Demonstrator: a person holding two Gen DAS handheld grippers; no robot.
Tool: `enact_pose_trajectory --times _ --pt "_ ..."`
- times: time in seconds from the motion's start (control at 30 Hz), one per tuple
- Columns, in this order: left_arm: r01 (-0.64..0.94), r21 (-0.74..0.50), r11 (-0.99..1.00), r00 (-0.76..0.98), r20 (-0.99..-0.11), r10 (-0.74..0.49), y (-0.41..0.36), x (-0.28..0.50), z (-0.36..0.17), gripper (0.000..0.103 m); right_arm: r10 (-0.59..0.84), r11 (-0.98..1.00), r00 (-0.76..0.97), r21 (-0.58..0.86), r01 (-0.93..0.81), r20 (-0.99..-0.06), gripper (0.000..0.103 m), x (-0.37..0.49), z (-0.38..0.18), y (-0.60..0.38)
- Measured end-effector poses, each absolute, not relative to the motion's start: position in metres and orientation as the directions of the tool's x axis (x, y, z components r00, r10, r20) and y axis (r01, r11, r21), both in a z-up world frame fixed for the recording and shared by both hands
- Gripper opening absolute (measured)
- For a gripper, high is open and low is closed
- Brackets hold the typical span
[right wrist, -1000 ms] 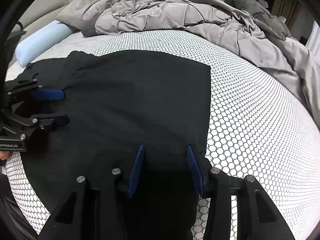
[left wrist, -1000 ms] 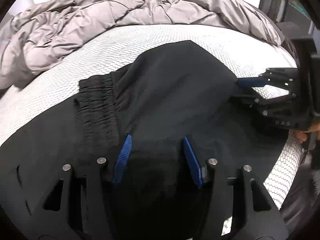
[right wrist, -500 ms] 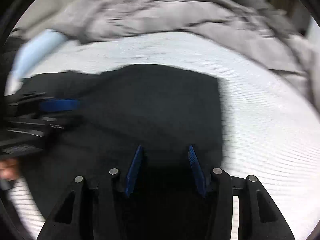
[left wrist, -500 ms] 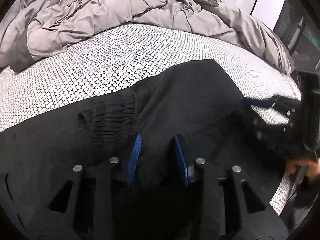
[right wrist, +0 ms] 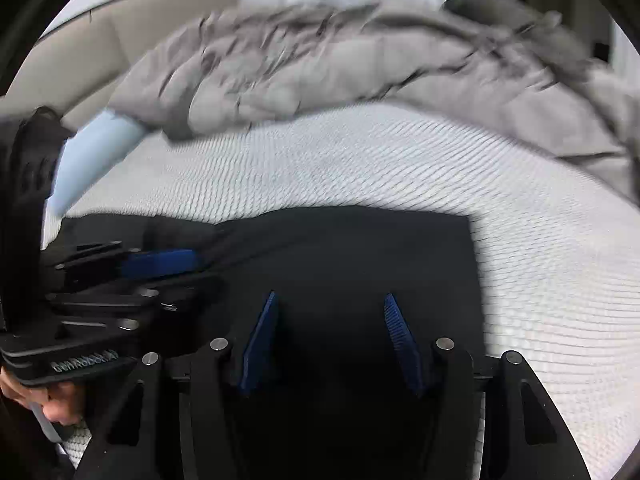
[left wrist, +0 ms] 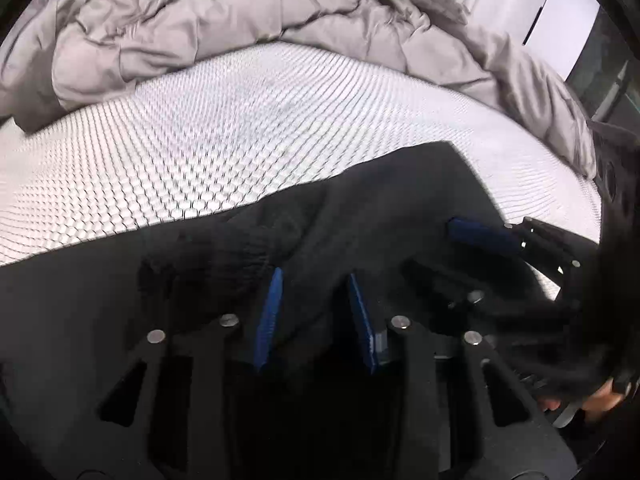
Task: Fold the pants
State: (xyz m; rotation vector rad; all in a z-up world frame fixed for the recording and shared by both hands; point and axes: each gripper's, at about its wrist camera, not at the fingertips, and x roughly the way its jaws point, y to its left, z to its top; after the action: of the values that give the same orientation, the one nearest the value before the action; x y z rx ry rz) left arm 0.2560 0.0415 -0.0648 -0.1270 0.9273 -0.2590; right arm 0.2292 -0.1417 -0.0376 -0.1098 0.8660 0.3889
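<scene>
Black pants [left wrist: 400,200] lie flat on the white honeycomb mattress [left wrist: 200,140], their ribbed waistband [left wrist: 224,256] bunched just left of my left gripper [left wrist: 314,276]. Its jaws are closing, and a raised fold of the black cloth sits pinched between the blue pads. In the right wrist view the pants [right wrist: 340,248] end in a straight edge on the right. My right gripper [right wrist: 330,296] rests over them near that edge; its jaws are opening, with flat cloth under the gap and no grip. Each gripper shows side-on in the other's view: right gripper [left wrist: 432,248], left gripper [right wrist: 204,276].
A crumpled grey duvet [left wrist: 240,20] is heaped along the far side of the mattress [right wrist: 400,160]. A light blue bolster [right wrist: 92,148] lies at the far left. A person's hands [left wrist: 600,396] [right wrist: 60,400] hold the gripper handles at the bed's near edge.
The left jaws have narrowed onto the cloth beside the waistband, and the right jaws have spread. Both grippers have shifted, and more bare mattress shows beyond the pants' far edge.
</scene>
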Motion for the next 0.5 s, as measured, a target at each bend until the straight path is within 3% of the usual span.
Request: enact_pose_trajectory --times 0.1,0.23,0.33,0.4,0.5 --pt "0.177 -0.278 0.944 0.566 -0.756 -0.329 0.053 0.259 -0.068 0.026 0.193 0.918 0.589 -0.068 -0.391 -0.784 0.057 0.231 -0.054 -0.127" --pt "0.172 -0.319 0.932 0.558 -0.748 -0.359 0.062 0.254 -0.067 0.022 0.012 0.939 0.65 -0.215 -0.269 -0.76 0.063 0.229 -0.052 -0.149" --pt "0.164 -0.331 0.929 0.574 -0.734 -0.363 0.069 0.229 -0.044 0.023 -0.006 0.956 0.652 -0.197 -0.22 -0.758 0.063 0.223 -0.048 -0.165" --pt "0.196 -0.318 0.928 0.61 -0.701 -0.369 0.07 0.209 -0.028 0.029 0.005 0.958 0.65 -0.183 -0.221 -0.76 0.063 0.213 -0.037 -0.167" --pt "0.239 -0.247 0.939 0.638 -0.689 -0.344 0.056 0.179 -0.021 0.049 0.176 0.947 0.633 -0.047 -0.319 -0.753 0.064 0.19 -0.02 -0.164"
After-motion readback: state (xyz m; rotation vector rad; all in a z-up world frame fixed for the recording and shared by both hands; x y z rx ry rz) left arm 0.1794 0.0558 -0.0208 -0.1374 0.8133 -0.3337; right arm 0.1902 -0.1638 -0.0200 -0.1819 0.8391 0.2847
